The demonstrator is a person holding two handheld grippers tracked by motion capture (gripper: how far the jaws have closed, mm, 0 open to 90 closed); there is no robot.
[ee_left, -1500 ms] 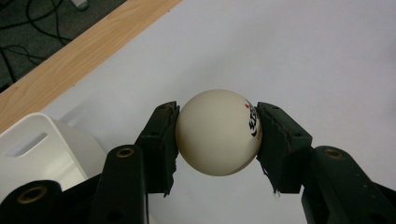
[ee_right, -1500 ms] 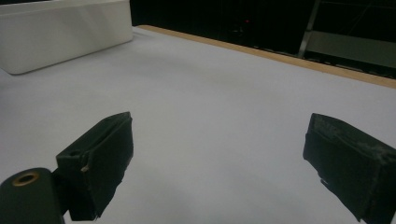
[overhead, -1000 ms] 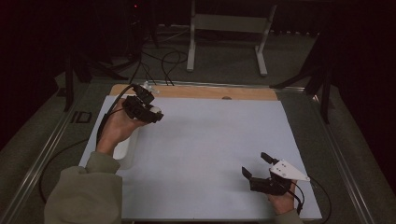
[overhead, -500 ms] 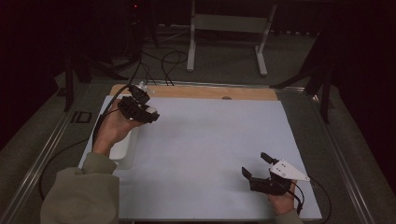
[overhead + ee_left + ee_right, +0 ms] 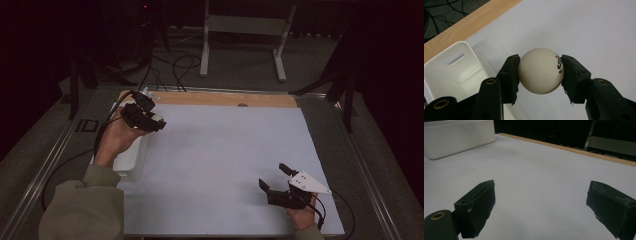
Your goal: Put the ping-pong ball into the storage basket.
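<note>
High view: left claw (image 5: 156, 121) raised over the far-left of the surface (image 5: 225, 150), clamped on a white ball, white bin (image 5: 131, 159) right below it. Right claw (image 5: 272, 177) low at the near-right, jaws spread, nothing between.

Left gripper view: ball (image 5: 541, 71) pinched between both pads, printed mark beside the right one; bin (image 5: 454, 72) under and left of the claw; bare surface beyond.

Right gripper view: right claw (image 5: 541, 202) gaping over bare surface; bin (image 5: 456, 137) well ahead to its left.
</note>
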